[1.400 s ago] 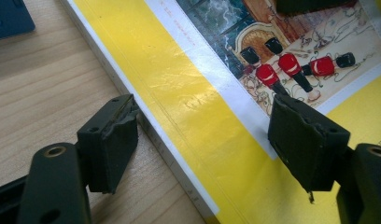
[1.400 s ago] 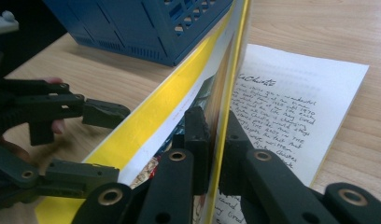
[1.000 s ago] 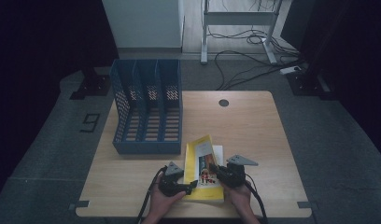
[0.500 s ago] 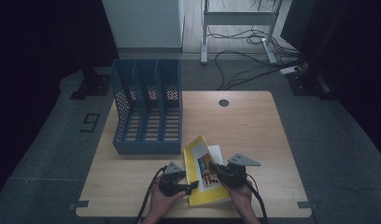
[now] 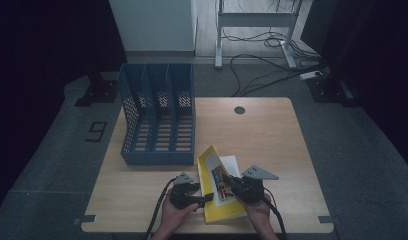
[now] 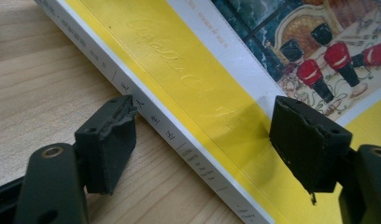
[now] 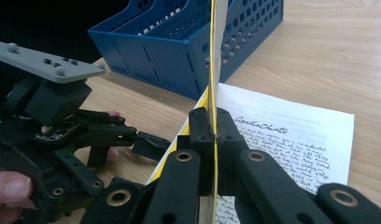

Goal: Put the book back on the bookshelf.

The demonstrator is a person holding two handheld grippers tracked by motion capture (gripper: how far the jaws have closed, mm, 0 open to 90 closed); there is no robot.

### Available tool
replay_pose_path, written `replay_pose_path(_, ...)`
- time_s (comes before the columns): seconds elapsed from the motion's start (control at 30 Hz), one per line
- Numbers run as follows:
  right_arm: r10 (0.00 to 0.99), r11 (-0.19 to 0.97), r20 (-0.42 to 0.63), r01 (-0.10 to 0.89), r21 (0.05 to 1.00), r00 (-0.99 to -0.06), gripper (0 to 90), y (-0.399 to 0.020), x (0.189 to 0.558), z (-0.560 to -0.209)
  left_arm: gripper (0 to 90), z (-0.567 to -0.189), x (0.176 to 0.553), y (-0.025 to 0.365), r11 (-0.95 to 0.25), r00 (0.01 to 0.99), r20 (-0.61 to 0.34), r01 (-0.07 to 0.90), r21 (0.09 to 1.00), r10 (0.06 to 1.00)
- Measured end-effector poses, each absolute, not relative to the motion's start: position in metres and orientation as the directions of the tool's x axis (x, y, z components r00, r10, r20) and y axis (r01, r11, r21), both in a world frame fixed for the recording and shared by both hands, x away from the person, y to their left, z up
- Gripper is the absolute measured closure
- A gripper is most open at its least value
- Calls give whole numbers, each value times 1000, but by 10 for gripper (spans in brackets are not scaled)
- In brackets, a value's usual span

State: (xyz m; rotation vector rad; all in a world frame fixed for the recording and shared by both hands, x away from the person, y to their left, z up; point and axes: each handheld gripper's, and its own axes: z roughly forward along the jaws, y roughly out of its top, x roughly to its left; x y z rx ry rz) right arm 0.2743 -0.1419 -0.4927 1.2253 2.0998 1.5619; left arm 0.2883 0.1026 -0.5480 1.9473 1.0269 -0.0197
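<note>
A yellow book (image 5: 226, 211) lies at the front middle of the wooden table (image 5: 272, 135). My right gripper (image 5: 231, 183) is shut on its front cover (image 7: 215, 46) and holds that cover up on edge, baring a white page of handwriting (image 7: 291, 140). In the right gripper view the jaws pinch the cover between them (image 7: 212, 126). My left gripper (image 5: 208, 198) sits low at the book's left side, open. Its jaws (image 6: 205, 121) straddle the spine, one over the table and one over the yellow cover (image 6: 188, 79), and have just opened slightly wider. Neither pad presses on the book.
A blue three-slot file organizer (image 5: 157, 120) lies on the table's back left, just beyond the book, also close behind the raised cover (image 7: 179, 46). A round cable hole (image 5: 239, 110) is at the far edge. Cables and a desk frame are on the floor beyond.
The right gripper has risen with the front cover, swinging it from lying nearly flat to standing up. The left gripper has stayed at the spine.
</note>
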Motion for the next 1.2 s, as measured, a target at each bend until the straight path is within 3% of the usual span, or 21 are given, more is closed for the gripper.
replay_pose_path(0.47,742,107,221,437,893,-633,877,-138,266,-482,204,-549,289,102,-221,642,-434,686,693,632)
replay_pose_path(0.67,746,104,241,467,878,-621,875,-142,270,-486,205,-551,290,100,-190,618,-489,719,669,616)
replay_pose_path(0.97,753,105,270,515,851,-600,861,-149,280,-500,217,-551,288,98,-190,618,-471,710,678,630)
replay_pose_path(1.2,784,169,226,548,819,-579,843,-155,286,-513,223,-551,289,99,-173,607,-490,720,672,625)
